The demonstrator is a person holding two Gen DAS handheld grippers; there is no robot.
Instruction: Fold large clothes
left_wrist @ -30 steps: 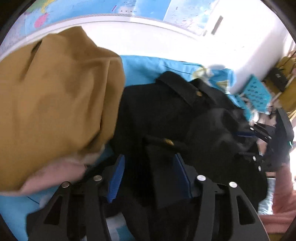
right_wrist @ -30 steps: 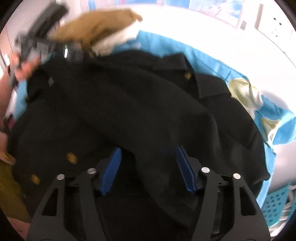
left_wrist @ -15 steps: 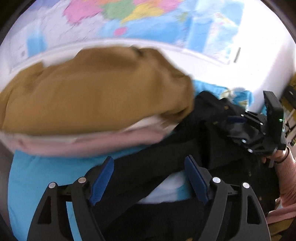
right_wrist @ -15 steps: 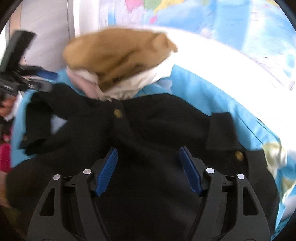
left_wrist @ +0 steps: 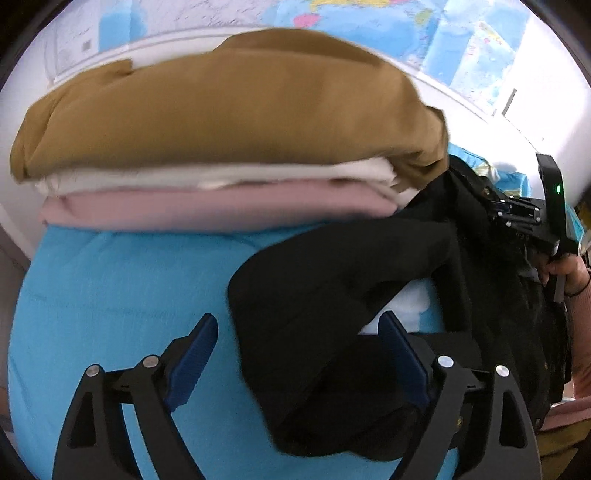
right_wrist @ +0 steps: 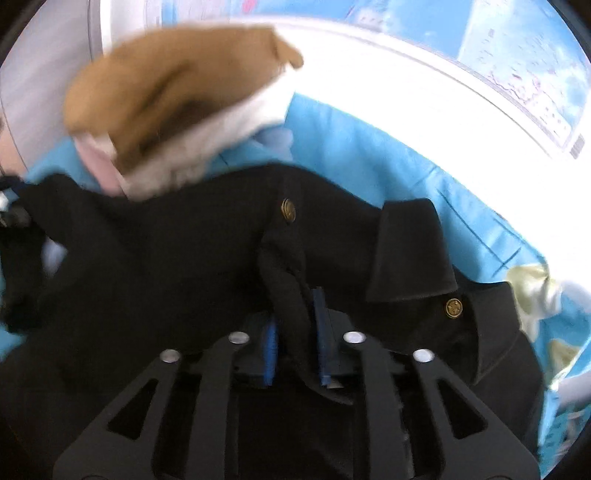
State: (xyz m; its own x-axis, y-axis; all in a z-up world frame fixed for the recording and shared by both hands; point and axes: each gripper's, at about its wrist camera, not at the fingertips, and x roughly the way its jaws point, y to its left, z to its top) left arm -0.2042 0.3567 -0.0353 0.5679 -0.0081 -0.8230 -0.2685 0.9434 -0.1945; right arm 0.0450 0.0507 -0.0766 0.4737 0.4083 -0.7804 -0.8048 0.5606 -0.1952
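Note:
A black coat with brass buttons (right_wrist: 166, 258) lies spread on the blue-covered table (left_wrist: 110, 288). My right gripper (right_wrist: 295, 328) is shut on a pinched fold of the coat's front edge, just below a brass button (right_wrist: 288, 211). My left gripper (left_wrist: 295, 350) is open, its blue pads on either side of a black sleeve (left_wrist: 332, 280) that lies on the blue cloth. The right gripper also shows in the left wrist view (left_wrist: 524, 218), at the far right on the coat.
A stack of folded clothes, mustard (left_wrist: 221, 107) on white and pink (left_wrist: 207, 210), sits at the back left, close behind the sleeve. It also shows in the right wrist view (right_wrist: 166, 96). A world map (left_wrist: 369, 22) hangs on the wall. A yellowish cloth (right_wrist: 532, 291) lies at the right.
My right gripper has closed on a fold of the coat; it was open before. My left gripper has swung left, off the coat body, over the sleeve and blue cloth.

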